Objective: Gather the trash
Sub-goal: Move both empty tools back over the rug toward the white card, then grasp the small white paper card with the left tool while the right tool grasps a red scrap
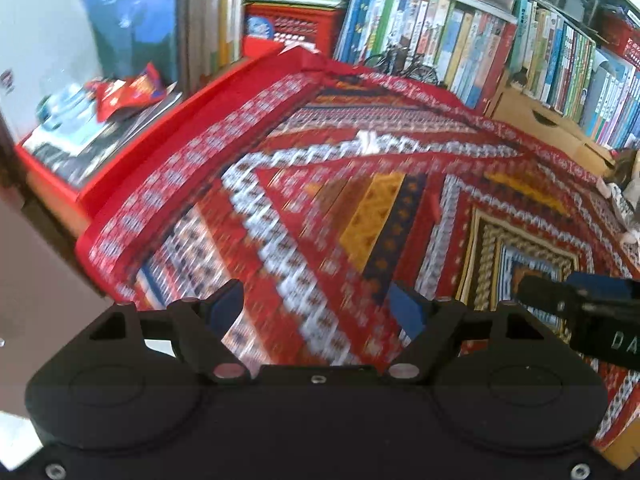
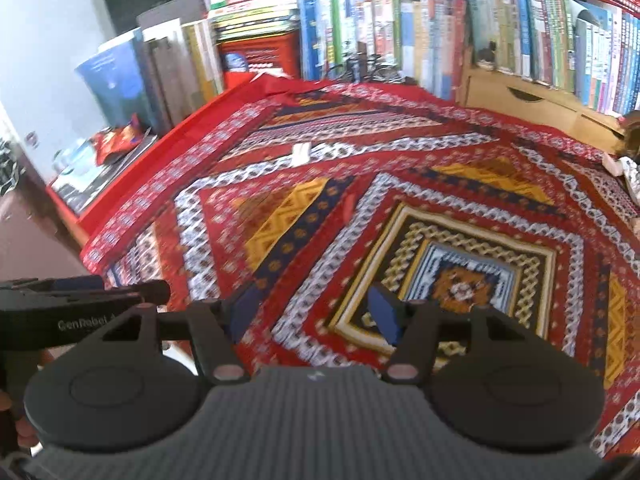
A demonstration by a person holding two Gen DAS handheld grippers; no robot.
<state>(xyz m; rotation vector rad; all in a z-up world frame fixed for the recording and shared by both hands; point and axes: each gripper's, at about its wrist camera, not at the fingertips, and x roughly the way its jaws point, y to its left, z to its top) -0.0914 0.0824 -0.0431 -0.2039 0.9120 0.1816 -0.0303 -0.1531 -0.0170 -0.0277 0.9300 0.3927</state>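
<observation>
**Trash on patterned cloth: two pieces, neither held**

Landmark: patterned cloth (image 2: 460, 184) over the bench, backed by a row of books (image 2: 400, 28).

Item 1, white scrap (image 1: 367, 141): small, pale, crumpled or folded; shape unclear through blur. It lies on the cloth towards its far side, short of the books and well apart from both grippers.

Item 2, red wrapper (image 1: 126, 94): crinkled, shiny foil with blue and yellow print. It rests off the cloth's left edge, on a stack of magazines (image 1: 80, 140).

Left gripper (image 1: 316, 312): jaws apart, nothing between them. Right gripper (image 2: 312, 312): likewise apart and empty.

Risks, as judged:
- The scrap is thin and flat, so closing pads may pinch the loose cloth with it and drag the cloth.
- The scrap's white blends with the cloth's white bands and could be misjudged.
- The wrapper looks slippery and may slide off the magazines when nudged.
- The grippers hang close side by side and could collide.
</observation>
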